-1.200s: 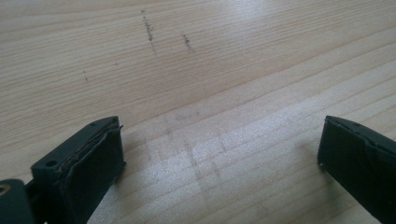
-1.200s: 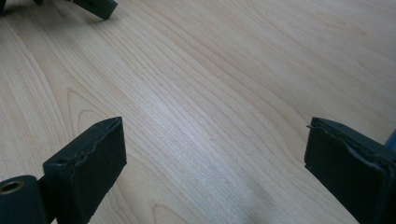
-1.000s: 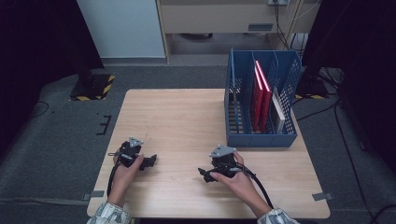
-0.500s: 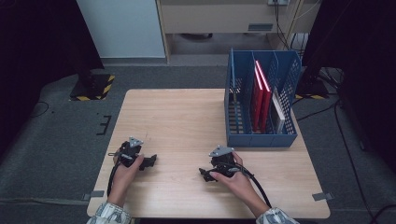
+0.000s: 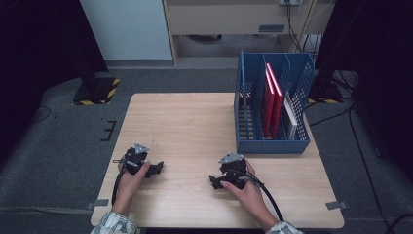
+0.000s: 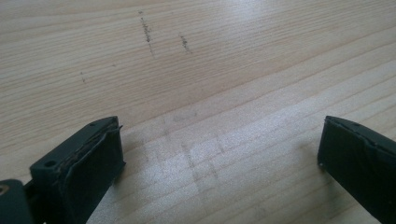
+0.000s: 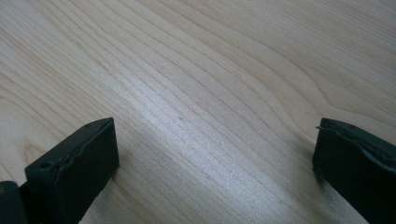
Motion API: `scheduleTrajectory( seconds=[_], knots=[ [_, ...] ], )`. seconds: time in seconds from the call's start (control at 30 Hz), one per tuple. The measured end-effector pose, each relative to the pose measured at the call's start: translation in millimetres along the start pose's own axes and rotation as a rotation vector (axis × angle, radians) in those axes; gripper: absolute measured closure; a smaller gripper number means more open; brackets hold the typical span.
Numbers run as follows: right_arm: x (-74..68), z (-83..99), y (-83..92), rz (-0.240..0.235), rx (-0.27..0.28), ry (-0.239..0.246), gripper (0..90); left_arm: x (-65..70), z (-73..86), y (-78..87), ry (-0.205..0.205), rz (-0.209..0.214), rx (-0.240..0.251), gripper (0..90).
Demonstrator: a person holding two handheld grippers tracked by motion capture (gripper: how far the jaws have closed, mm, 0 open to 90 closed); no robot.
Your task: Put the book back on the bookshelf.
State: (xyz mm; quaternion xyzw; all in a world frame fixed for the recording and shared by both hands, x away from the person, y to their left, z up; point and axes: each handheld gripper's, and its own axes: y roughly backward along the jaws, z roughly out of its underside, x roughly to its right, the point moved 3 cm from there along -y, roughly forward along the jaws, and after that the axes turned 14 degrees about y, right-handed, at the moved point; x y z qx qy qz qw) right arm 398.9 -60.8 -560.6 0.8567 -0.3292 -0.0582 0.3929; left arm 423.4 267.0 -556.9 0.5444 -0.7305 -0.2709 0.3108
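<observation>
Currently, both grippers resting low over wooden table (image 5: 195, 122), near its front edge, well apart from each other. Left gripper (image 5: 157, 168) jaws standing wide, nothing between them, bare wood grain beneath. Right gripper (image 5: 214, 181) jaws just been opening, now spread wide, nothing between them. Blue file rack (image 5: 272, 145) sitting at table's right side, holding red books (image 5: 271, 97) upright, well apart from both grippers.

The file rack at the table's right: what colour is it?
Blue, a perforated file rack holding red books; clearest in the high view.
</observation>
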Motion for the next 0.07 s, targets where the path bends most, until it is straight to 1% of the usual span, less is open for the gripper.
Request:
scheduleTrajectory(
  seconds=[0.07],
  knots=[
    [0.0, 0.0, 0.0, 0.0, 0.0, 0.0, 0.7, -0.2, 0.0, 0.0, -0.001, 0.001, 0.001, 0.0]
  ],
)
